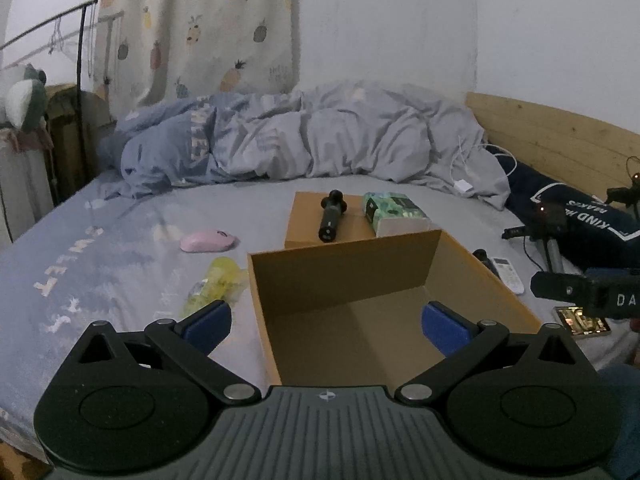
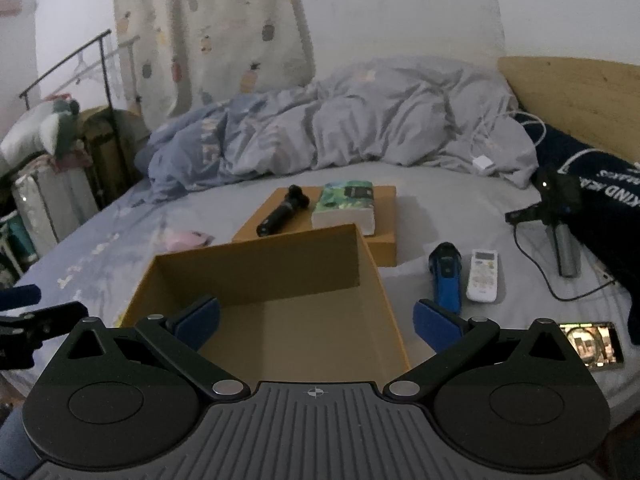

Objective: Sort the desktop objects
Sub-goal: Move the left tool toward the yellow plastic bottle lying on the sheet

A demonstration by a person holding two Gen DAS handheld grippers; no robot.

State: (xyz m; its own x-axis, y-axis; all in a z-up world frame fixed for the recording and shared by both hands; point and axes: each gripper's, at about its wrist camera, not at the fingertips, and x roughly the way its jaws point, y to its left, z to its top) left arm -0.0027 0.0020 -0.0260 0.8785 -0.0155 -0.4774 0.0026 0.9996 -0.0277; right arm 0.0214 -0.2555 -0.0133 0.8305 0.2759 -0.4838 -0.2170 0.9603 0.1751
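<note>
Both grippers were spread wide, nothing held. Left gripper [image 1: 326, 322] had flat blue pads [image 1: 208, 322] on black linkage arms and hovered over the near end of an open cardboard box [image 1: 340, 276], matte brown, rectangular, bare inside. Right gripper [image 2: 316, 320] was the same build, straddling the box's [image 2: 256, 276] right wall, left pad over the interior.

Ahead of both, past the box's far wall, the flat cardboard lid [image 2: 384, 248] carried a black cylindrical handle [image 2: 280, 210] with a knobbed head and a thick green-covered paperback [image 2: 346, 206].

Ahead-left of the left gripper, on the soft printed bedsheet [image 1: 80, 248]: a smooth pink computer mouse [image 1: 208, 241] and, nearer, a crinkly yellow plastic packet [image 1: 214, 286].

Just ahead-right of the right gripper: a blue-and-black elongated device [image 2: 446, 276], beside it a white remote control [image 2: 483, 276], and a lit phone [image 2: 592, 344] further right.
</note>
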